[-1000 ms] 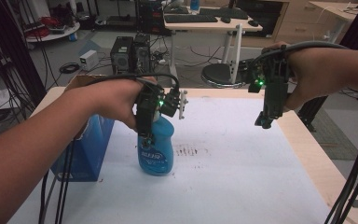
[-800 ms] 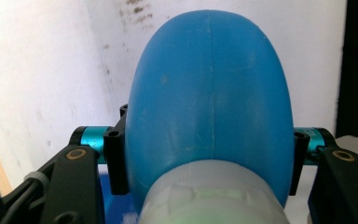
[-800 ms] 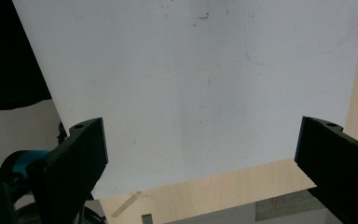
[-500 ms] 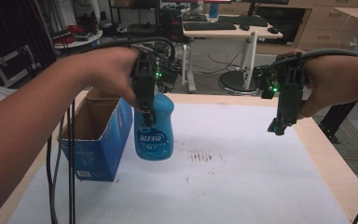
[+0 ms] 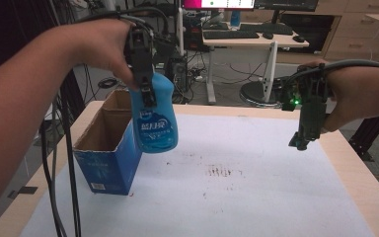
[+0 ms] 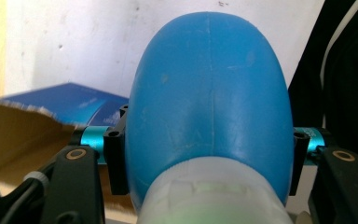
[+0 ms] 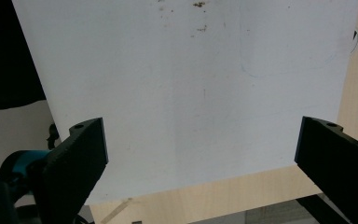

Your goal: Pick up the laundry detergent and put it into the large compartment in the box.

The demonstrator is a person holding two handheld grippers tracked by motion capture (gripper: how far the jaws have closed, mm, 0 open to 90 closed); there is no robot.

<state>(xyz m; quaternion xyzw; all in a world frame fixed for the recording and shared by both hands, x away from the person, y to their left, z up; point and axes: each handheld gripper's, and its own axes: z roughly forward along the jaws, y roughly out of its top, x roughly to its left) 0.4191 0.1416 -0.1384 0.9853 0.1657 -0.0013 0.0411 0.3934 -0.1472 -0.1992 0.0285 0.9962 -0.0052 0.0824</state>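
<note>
**Blue bottle held in the air beside the open carton**

High view: left gripper is up off the table, jaws pointing down and clamped on a blue bottle w/ a white-print label. Bottle hangs upright, clear of the surface, just beside and partly above the right wall of an open blue cardboard box that stands at the left of the white table sheet. Box top is open, brown inside showing.

Left gripper view: bottle's rounded blue body sits between the two black jaws, which press its sides low in the frame; a paler, whitish part of the bottle shows nearest the camera. Box lies behind and to the left, white sheet beyond it.

Right gripper hangs over the right side of the sheet, well apart from bottle and box, green light lit on its body. Right gripper view: jaws stand wide apart w/ nothing between them, only sheet and the tan table edge below.

Brownish smudges mark the sheet near centre. Whether the bottle's base is over the box opening or just outside the wall is hard to tell from this angle. Desks, a keyboard and cables sit in the background, blurry.
</note>
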